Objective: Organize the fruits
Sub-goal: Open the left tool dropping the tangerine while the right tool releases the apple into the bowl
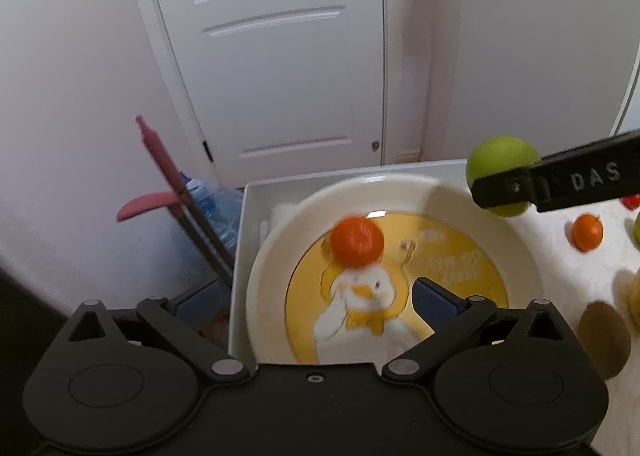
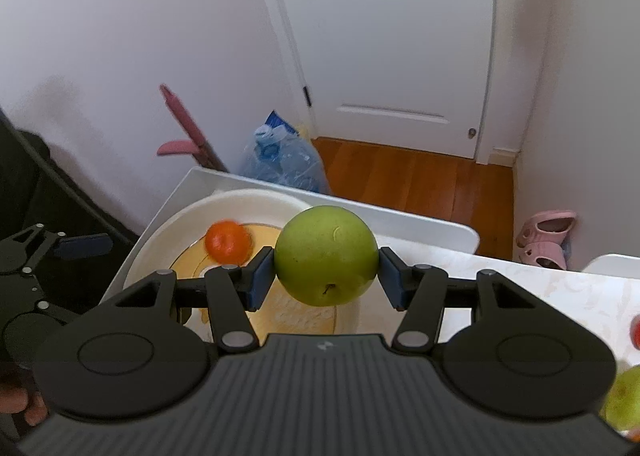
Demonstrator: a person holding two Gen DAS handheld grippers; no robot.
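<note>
The right gripper (image 2: 326, 276) reached forward above the desk (image 2: 540, 288), level, its blue pads pinching a green apple (image 2: 326, 255) from either side, stem end turned toward the camera. The apple hung above the near right rim of a white plate (image 2: 160, 240) with a yellow duck picture. In the left wrist view that apple (image 1: 502, 172) sat at two o'clock, over the plate's far right rim (image 1: 532, 256). The left gripper (image 1: 316, 296) hovered low over the plate's near edge, its fingers spread wide and holding nothing. A blurred orange tangerine (image 1: 357, 242) appeared at twelve o'clock from it, over the plate's centre. Another tangerine (image 1: 587, 232) lay on the desk at three o'clock, well apart from the plate
</note>
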